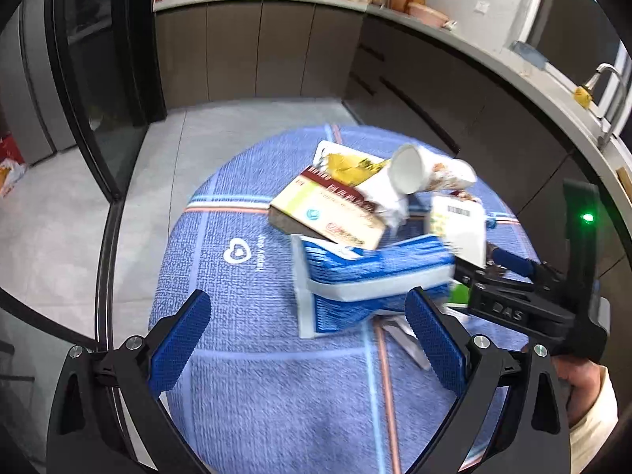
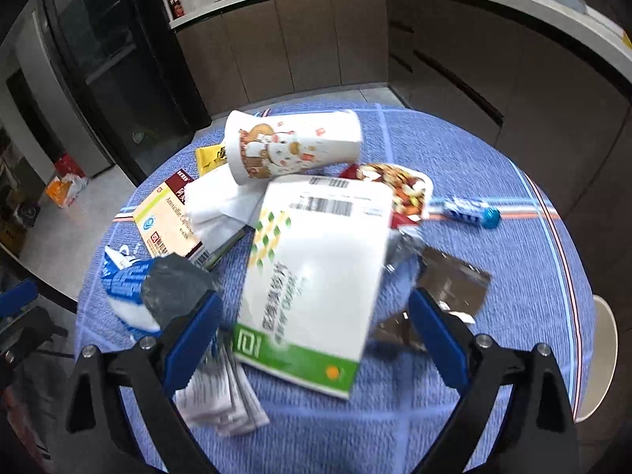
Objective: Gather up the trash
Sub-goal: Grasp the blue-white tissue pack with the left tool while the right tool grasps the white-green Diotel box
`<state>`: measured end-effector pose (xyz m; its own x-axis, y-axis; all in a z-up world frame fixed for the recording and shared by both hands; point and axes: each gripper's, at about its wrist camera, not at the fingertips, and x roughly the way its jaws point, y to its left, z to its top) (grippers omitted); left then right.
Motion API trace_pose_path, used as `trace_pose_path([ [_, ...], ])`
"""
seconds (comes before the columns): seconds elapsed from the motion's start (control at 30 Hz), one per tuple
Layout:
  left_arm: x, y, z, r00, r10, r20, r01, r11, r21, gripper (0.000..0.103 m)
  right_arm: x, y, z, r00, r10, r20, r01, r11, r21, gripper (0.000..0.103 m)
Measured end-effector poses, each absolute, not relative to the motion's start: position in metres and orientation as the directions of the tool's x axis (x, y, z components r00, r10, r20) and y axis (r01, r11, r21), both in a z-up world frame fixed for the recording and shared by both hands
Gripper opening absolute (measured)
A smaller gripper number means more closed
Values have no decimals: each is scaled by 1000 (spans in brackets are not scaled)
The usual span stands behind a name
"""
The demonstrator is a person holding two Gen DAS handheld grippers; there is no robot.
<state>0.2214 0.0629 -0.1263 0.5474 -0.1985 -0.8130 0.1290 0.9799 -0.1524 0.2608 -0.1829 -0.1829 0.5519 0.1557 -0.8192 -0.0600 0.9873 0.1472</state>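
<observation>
A round table with a blue cloth point(image 1: 245, 355) holds a pile of trash. A white-and-green medicine box point(image 2: 312, 276) lies between my right gripper's open fingers point(image 2: 316, 335), apart from both pads. Behind it lie a printed paper cup point(image 2: 296, 146) on its side, a cream-and-maroon box point(image 2: 166, 217), white tissue point(image 2: 221, 205), a snack wrapper point(image 2: 407, 193), a blue candy tube point(image 2: 470, 211) and brown foil point(image 2: 450, 288). My left gripper point(image 1: 308, 335) is open and empty above the cloth, just short of a blue-and-white packet point(image 1: 371, 272). The right gripper point(image 1: 513, 300) shows at the right of the left wrist view.
Folded leaflets point(image 2: 221, 395) lie by the right gripper's left finger. Kitchen cabinets point(image 1: 245, 51) and a counter curve behind the table, with a sink tap point(image 1: 608, 91) at the right. A black-framed glass door point(image 1: 98, 79) stands at the left. A white stool point(image 2: 600, 355) stands beside the table.
</observation>
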Motion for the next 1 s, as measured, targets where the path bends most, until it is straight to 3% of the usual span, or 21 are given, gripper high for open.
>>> trace_pose_path([
  [0.17,248,77,-141,469,-333,-818,121,942,-314,95,277,-171,-198,533,120,-838,-68,993,100,94],
  [0.2,254,78,-144,463,-342,-818,120,938,-325,95,277,-171,-200,527,118,-841,-71,993,95,82],
  [0.3,270,80,-154,425,-359,-831,110,932,-346,95,272,-169,-200,528,121,-841,-103,992,78,80],
  [0.73,312,87,-197,258,-485,-836,25,868,-496,94,213,-183,-152,641,117,-759,-146,989,29,80],
  [0.77,312,85,-200,252,-495,-832,21,862,-506,92,209,-184,-152,643,114,-757,-149,989,22,80],
  [0.8,310,84,-199,250,-512,-822,24,851,-524,79,202,-180,-152,646,109,-756,-149,989,15,80],
  [0.9,302,82,-195,249,-541,-803,45,835,-548,53,190,-180,-145,653,97,-751,-140,990,6,80],
  [1.0,286,74,-182,254,-535,-806,99,843,-529,35,182,-180,-143,654,93,-751,-134,991,6,80],
])
